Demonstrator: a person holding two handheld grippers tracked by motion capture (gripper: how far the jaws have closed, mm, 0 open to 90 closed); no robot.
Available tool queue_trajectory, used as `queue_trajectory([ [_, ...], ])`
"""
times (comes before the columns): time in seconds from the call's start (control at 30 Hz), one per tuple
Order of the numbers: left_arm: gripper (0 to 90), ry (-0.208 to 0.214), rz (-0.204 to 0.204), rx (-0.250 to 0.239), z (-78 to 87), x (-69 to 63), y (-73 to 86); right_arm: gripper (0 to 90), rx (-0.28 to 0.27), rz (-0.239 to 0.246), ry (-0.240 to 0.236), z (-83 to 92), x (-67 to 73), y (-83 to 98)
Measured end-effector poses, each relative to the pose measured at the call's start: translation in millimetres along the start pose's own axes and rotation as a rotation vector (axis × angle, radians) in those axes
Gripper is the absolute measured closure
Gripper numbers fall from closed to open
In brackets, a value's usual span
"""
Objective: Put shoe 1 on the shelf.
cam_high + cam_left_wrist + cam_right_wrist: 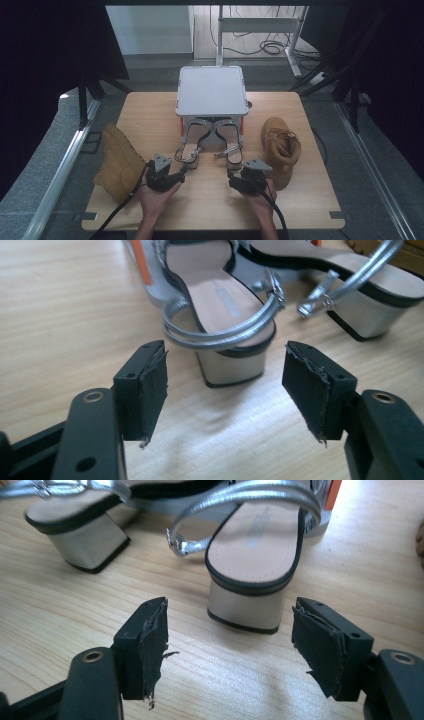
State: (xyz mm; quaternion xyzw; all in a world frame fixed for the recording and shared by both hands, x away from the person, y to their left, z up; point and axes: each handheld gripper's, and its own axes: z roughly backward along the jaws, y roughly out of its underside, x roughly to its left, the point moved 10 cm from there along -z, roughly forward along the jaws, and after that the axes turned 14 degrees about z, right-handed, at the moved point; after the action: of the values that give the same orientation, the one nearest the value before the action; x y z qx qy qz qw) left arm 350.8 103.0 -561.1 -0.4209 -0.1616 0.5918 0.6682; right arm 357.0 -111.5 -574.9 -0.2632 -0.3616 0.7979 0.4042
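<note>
Bare tabletop (210, 192) around both grippers, jaws spread, facing sandal heels (235, 367).

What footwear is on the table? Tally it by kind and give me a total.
Silver block-heel sandals: 2, left one and right one, toes under the grey shelf.
Tan lace-up boots: 2, one at the left edge, one on the right.
Total: 4

A lab-like recording bay — black curtains (45, 60) flank the wooden table (150, 107), cables (272, 47) trail across the floor behind.
</note>
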Motion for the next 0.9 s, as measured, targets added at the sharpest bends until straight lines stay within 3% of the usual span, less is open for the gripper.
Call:
queue_trajectory([
  [0.23, 32.3, 0.017, 0.006, 0.065, -9.4, -6.1, 13.3, 31.5, 0.012, -0.010, -0.001, -4.5, 1.1, 6.5],
  [0.77, 29.5, -0.005, 0.003, 0.102, -28.6, -12.3, 16.8, 31.8, 0.024, -0.028, 0.004, -11.8, -2.1, 8.9],
  [0.9, 27.8, -0.035, -0.015, 0.093, -37.1, -14.1, 14.1, 30.0, 0.030, -0.019, 0.042, -15.2, -6.5, 9.1],
])
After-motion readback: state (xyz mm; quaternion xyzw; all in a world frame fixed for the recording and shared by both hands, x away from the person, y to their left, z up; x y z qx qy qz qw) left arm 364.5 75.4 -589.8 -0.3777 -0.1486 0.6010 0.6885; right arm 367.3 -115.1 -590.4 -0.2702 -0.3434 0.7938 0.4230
